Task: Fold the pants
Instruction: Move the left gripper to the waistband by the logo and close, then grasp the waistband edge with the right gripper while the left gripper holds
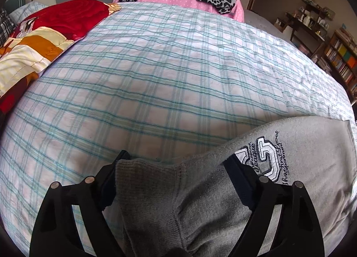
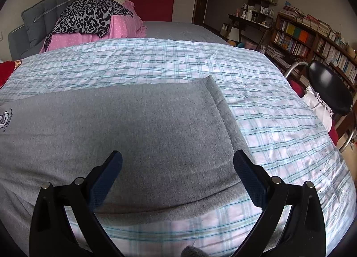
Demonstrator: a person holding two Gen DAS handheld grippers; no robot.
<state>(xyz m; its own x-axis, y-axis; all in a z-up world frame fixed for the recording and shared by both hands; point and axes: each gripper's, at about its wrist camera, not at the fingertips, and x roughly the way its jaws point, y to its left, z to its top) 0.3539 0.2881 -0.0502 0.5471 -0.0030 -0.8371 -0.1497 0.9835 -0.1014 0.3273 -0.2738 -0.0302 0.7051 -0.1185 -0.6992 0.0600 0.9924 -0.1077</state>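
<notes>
Between the two dark-padded fingers of the left gripper [image 1: 176,181] lies the ribbed end of the grey knit pants [image 1: 279,167], bunched into a ridge that runs back toward the camera. The jaws stand fairly wide; the left pad seems to touch the ribbed edge, while the right pad rests over the cloth beside the embroidered white-and-black emblem [image 1: 265,159]. Whether the pads are truly pinching the fabric I cannot tell, since the cloth sags loosely between them. The placement suggests this end is being set down or picked up for a fold, with the gripper angled steeply down so the fingers can straddle the thick band.

Ahead of the right gripper [image 2: 177,174] the same pants lie flat and smooth, a stitched band marking the far-right edge just beyond its right finger. Its jaws are wide apart with nothing between the pads; it hangs over the near edge of the cloth, likely lined up to take that edge for the next fold.

Beneath everything spreads the pale checked bed sheet with teal lines [image 1: 156,74], a broad flat surface that suits folding. Far ahead of both grippers sits a leopard-print cloth on pink bedding [image 2: 89,16], well apart from the work.
</notes>
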